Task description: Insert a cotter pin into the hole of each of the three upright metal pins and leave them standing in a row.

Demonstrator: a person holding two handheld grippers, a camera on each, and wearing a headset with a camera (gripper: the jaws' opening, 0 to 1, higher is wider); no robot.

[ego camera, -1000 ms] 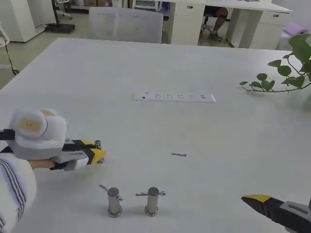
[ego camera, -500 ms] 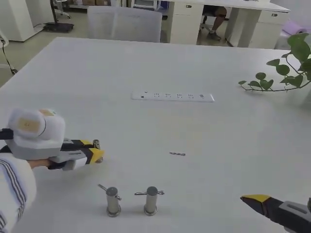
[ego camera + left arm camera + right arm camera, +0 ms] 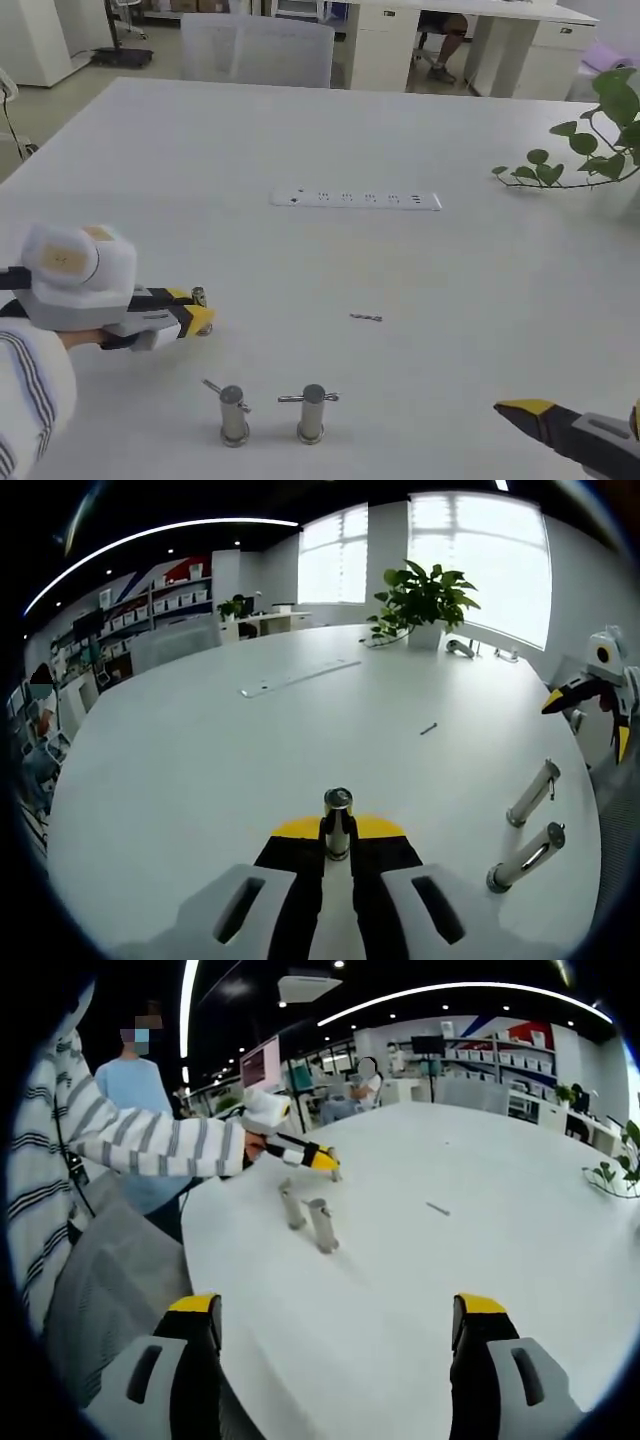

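Yellow-tipped left claw [image 3: 201, 320] level, tight around upright metal pin [image 3: 338, 808].

The left gripper [image 3: 200, 318], carried on a striped sleeve [image 3: 28, 385], lies level to the left of and beyond the standing pins [image 3: 311, 415], jaws clamped on a metal pin [image 3: 338, 818]; the right gripper [image 3: 335, 1305] sits to their right, jaws wide apart and empty.

Sleeve [image 3: 150, 1145]: white, thin dark stripes
Left gripper [image 3: 200, 320]: white rounded body, yellow-tipped black jaws
Right gripper [image 3: 338, 1305]: yellow-tipped black jaws
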